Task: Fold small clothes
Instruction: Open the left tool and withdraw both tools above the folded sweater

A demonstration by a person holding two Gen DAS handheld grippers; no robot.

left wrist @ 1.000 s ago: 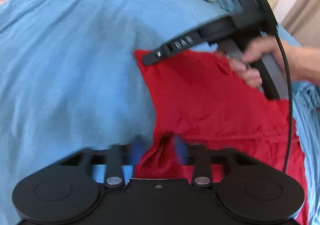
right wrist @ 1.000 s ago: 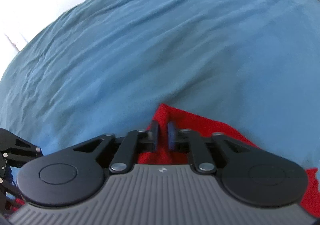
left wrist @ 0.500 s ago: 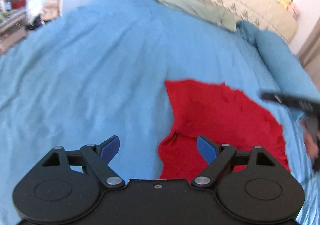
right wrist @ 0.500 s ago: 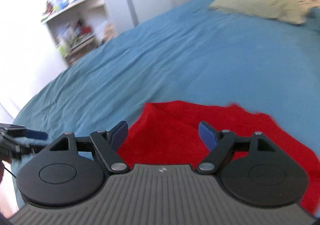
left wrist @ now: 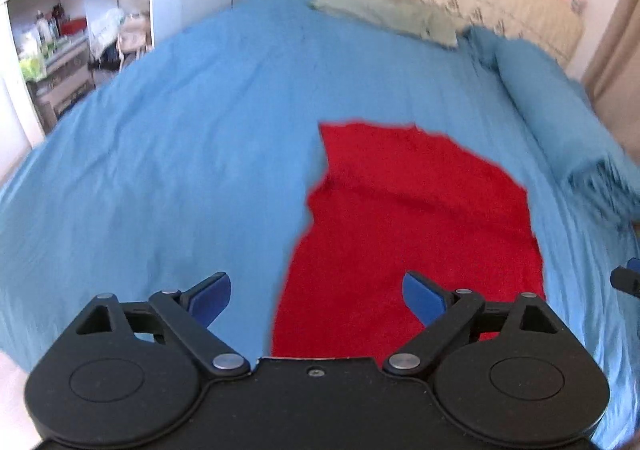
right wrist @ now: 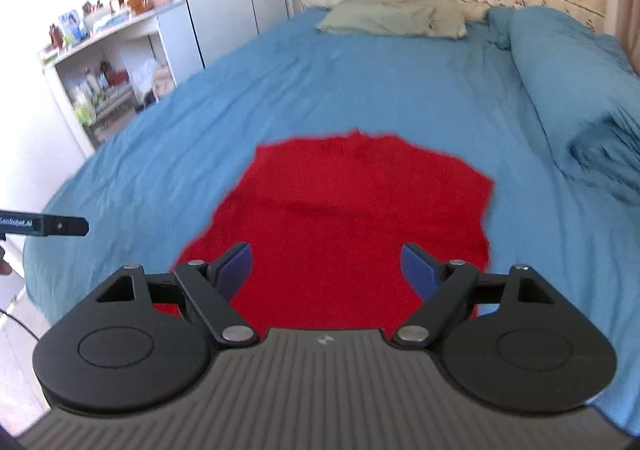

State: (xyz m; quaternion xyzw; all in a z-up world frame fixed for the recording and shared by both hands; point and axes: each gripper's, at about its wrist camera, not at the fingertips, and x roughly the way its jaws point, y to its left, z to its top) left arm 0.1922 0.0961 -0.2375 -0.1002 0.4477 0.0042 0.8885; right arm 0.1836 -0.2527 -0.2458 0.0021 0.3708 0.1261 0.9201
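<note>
light: bright daylight, left side blown out | blur: slight motion | edges: fisheye bending

Your right gripper (right wrist: 326,270) hangs above the red cloth (right wrist: 340,210) on the bed (right wrist: 360,82), jaws just opened wide (nothing between them).

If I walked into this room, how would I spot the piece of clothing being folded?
Look at the big bed covered in a blue sheet, with a pale green pillow at the headboard. Near the foot end, the red garment lies flat on the sheet, the only red thing on the bed.
</note>
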